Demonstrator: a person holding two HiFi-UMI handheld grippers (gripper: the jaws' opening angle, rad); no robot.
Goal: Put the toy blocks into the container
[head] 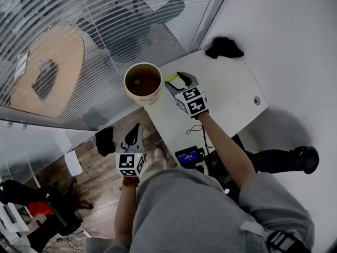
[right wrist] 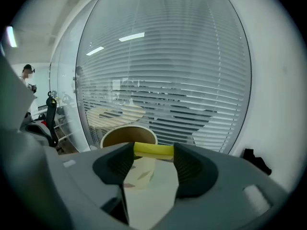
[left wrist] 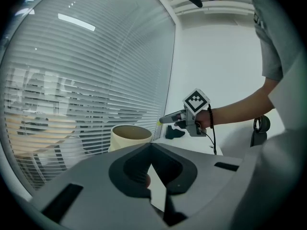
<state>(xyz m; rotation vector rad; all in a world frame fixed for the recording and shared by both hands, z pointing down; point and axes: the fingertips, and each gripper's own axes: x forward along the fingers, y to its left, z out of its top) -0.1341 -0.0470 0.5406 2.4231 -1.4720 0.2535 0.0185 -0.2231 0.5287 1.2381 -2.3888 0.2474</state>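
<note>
A cream container (head: pixel 130 90) with a brown inside stands at the white table's (head: pixel 231 88) left corner, and a small green block (head: pixel 137 81) lies in it. My right gripper (head: pixel 175 81) hovers just right of the container's rim, shut on a yellow block (head: pixel 171 78). In the right gripper view the yellow block (right wrist: pixel 153 150) bridges the two jaws, with the container (right wrist: pixel 128 137) right behind it. My left gripper (head: pixel 132 135) hangs beside the table's near edge, off the tabletop, jaws shut and empty. From the left gripper view, the container (left wrist: pixel 129 136) and the right gripper (left wrist: pixel 163 120) are ahead.
A black crumpled object (head: pixel 224 47) lies at the table's far edge. A glass wall with blinds (head: pixel 105 30) runs close behind the container. A small device with a blue screen (head: pixel 188 156) sits below the table's near edge, next to the person's legs.
</note>
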